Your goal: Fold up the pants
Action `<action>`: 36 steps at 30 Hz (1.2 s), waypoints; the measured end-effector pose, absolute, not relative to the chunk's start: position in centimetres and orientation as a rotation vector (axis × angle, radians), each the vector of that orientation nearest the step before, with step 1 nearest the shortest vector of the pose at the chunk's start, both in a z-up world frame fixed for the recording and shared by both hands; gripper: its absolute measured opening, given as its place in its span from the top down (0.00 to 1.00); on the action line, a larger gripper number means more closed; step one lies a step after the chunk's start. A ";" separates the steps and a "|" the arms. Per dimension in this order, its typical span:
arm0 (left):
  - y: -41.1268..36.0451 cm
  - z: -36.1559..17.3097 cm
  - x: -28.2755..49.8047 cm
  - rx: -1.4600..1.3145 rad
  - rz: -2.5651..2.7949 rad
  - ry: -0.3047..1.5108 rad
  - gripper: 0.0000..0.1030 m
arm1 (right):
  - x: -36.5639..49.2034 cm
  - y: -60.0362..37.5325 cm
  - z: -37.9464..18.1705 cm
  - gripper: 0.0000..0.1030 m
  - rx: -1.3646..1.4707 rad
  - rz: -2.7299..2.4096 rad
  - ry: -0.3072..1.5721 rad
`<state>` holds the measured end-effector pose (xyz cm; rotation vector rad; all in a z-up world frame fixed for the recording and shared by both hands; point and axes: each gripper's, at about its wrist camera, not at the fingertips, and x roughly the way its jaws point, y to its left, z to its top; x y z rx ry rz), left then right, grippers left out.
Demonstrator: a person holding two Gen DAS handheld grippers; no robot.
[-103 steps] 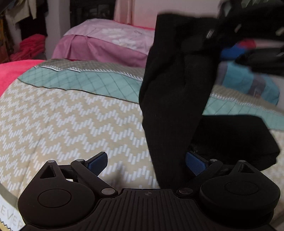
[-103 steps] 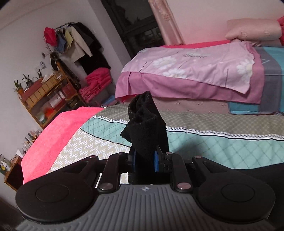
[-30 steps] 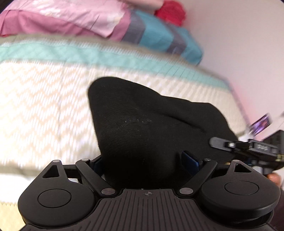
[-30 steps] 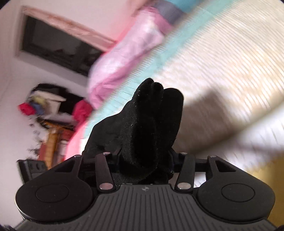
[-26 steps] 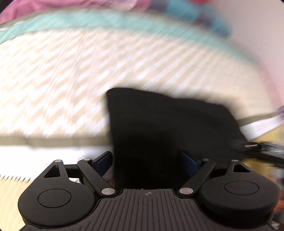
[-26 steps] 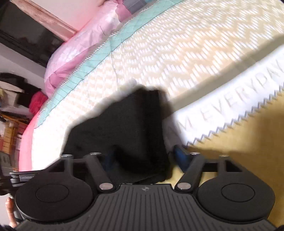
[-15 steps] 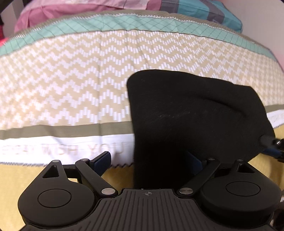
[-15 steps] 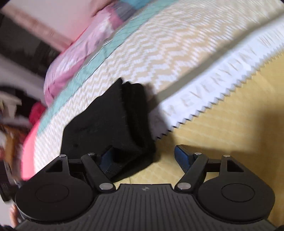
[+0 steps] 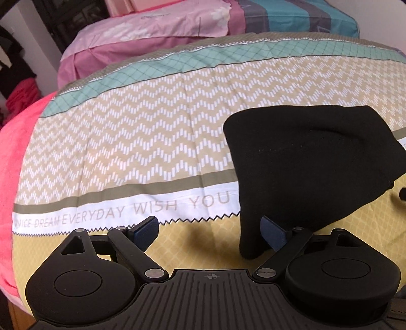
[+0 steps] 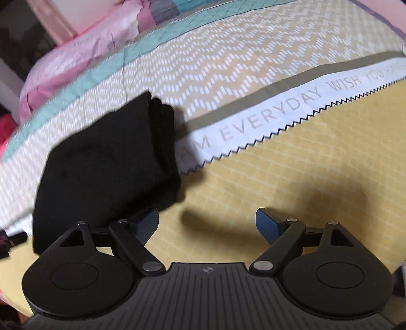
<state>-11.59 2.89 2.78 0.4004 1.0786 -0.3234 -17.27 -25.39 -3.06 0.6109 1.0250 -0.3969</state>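
The black pants (image 9: 309, 162) lie folded into a compact stack on the patterned bedspread (image 9: 142, 142). In the left wrist view they are at the right, beyond my right fingertip. My left gripper (image 9: 210, 229) is open and empty, just left of the stack's near corner. In the right wrist view the pants (image 10: 101, 165) lie at the left, their layered folded edge facing right. My right gripper (image 10: 206, 223) is open and empty over the yellow part of the bedspread (image 10: 291, 165), right of the stack.
A pink blanket (image 9: 12, 157) lies along the bed's left side. A second bed with a pink sheet (image 9: 157, 33) and a striped blue cover (image 9: 304, 17) stands behind. Dark clothes (image 9: 12, 68) hang at the far left.
My right gripper has opened and let go of the pants, which now lie folded on the bed. Both grippers have drawn back and apart from the stack.
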 end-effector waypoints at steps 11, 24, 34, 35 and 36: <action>3.4 2.5 -12.6 0.391 -0.292 1.114 0.00 | -17.9 -20.0 -1.5 0.13 0.443 -0.313 1.028; 2.0 1.5 -13.4 0.403 -0.312 1.145 0.00 | -17.9 -15.8 1.2 0.12 0.224 -0.221 0.952; 1.2 0.6 -13.6 0.435 -0.320 1.170 0.00 | -17.9 -15.4 0.6 0.12 0.237 -0.198 0.971; 1.1 0.5 -13.7 0.438 -0.319 1.172 0.00 | -17.9 -15.4 0.5 0.12 0.237 -0.196 0.974; 1.1 0.5 -13.7 0.438 -0.319 1.174 0.00 | -17.9 -15.3 0.4 0.12 0.235 -0.194 0.977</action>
